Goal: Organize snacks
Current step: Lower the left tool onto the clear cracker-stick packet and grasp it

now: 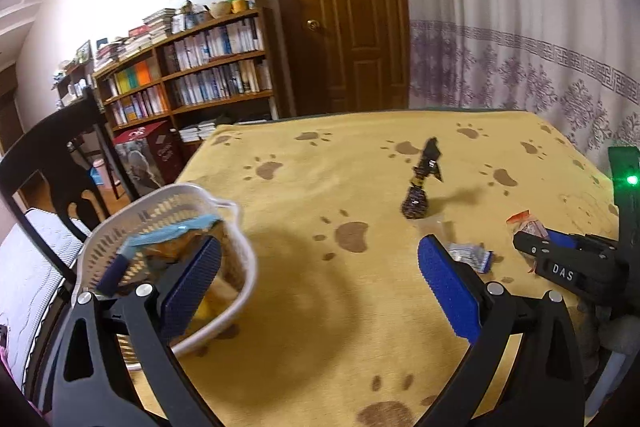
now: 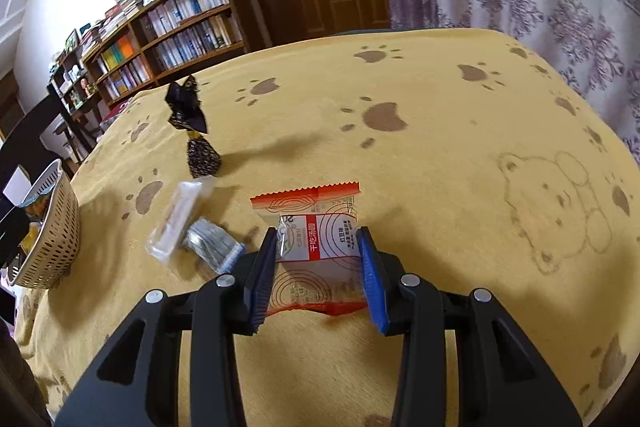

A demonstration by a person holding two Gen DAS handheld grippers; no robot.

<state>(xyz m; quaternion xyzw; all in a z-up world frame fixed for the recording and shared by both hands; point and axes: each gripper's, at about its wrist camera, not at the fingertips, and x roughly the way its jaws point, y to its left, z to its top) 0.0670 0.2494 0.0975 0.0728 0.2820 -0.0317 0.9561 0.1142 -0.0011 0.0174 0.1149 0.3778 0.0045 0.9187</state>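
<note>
Sitting at the left edge of the table: a white slotted basket (image 1: 168, 223) with a blue-edged snack packet (image 1: 176, 239) lying inside it, along with some yellow items too blurred to name.
Left gripper (image 1: 320, 291): jaws spread wide, nothing between the blue pads; its left finger (image 1: 192, 287) overlaps the basket rim in the left wrist view, its right finger (image 1: 448, 291) is over bare cloth.
Tablecloth (image 2: 440, 115): yellow, printed with brown paw marks and a bear outline.
Black twist-wrapped candy (image 2: 194, 131): standing upright on the cloth, well apart from the basket, behind the other packets.
Clear wrapper (image 2: 176, 223): lying flat between basket and right gripper, touching a silver-and-blue packet (image 2: 212, 247) just beside it.
Red-and-white snack packet (image 2: 316, 247): on the cloth in front of the right wrist camera, red serrated edge away from the camera.
Right gripper (image 2: 318, 267): fingers partly closed, both pads pressed against the sides of the red-and-white snack packet, which bows slightly between them.
</note>
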